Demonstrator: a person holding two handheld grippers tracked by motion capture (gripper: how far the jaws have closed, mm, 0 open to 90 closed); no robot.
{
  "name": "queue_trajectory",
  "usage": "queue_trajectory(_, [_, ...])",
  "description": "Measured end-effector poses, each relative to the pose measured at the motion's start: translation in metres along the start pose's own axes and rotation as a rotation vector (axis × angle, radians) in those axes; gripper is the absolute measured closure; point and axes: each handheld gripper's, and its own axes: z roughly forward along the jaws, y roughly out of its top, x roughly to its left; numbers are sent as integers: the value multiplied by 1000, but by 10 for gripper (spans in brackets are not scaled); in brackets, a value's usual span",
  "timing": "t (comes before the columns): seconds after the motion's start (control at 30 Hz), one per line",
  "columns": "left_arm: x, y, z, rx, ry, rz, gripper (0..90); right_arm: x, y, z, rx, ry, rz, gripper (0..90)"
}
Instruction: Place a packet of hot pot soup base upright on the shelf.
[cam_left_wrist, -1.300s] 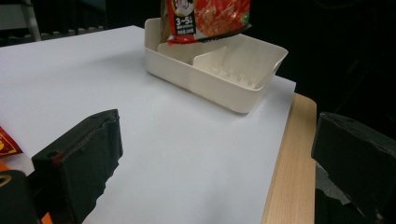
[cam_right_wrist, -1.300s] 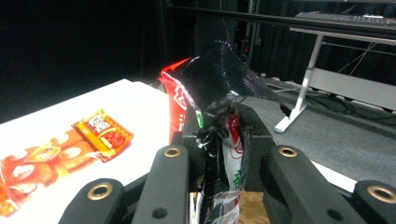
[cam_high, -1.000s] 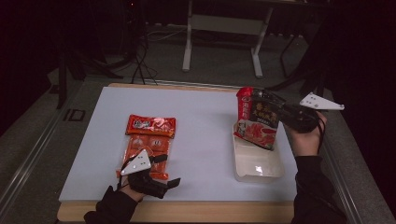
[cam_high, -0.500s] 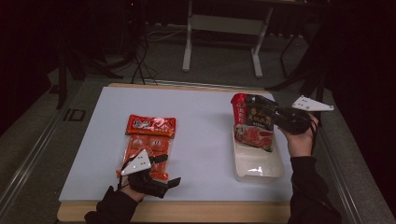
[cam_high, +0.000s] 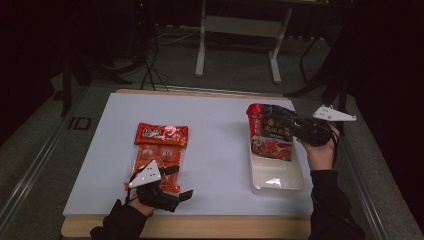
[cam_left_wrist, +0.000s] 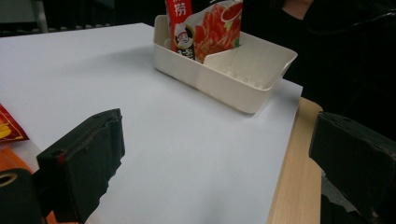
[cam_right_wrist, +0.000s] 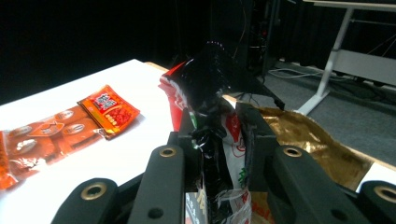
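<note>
1. Right gripper (cam_high: 280, 121): we hold it above the far end of the white tray (cam_high: 280, 180), its jaws clamped on the top of a red-and-black sauce packet (cam_high: 272, 135). In the right gripper view the jaws pinch the crumpled upper edge of the packet (cam_right_wrist: 215, 116).
2. Change from the earlier frames: one second ago the packet hung farther toward the right edge of the counter, over the tray's right side. It has since shifted left and a little toward the far edge, and now stands more upright, its lower end down inside the tray.
3. In the left gripper view the packet's lower end (cam_left_wrist: 210, 28) sits in the tray's far compartment (cam_left_wrist: 224, 70). Whether it touches the tray floor we cannot tell from these views.
4. Left gripper (cam_high: 175, 197): it rests at the near edge of the white counter (cam_high: 215, 145), jaws apart with bare counter between them. Its position matches both earlier frames.
5. Two orange-red packets lie flat on the counter's left half, the smaller one (cam_high: 161, 134) overlapping the far end of the larger one (cam_high: 157, 165). Neither has moved.
</note>
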Motion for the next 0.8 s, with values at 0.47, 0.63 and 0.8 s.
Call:
queue_trajectory(0.47, [0,-1,1,3,-6,-10,39,-5,-19,-3,27,-18,72,666])
queue_trajectory(0.63, [0,-1,2,9,-7,-6,39,-8,-24,-15,11,-52,104,530])
queue_trajectory(0.8, [-1,-1,4,17,-7,-4,39,0,-12,-34,-33,-80,106,435])
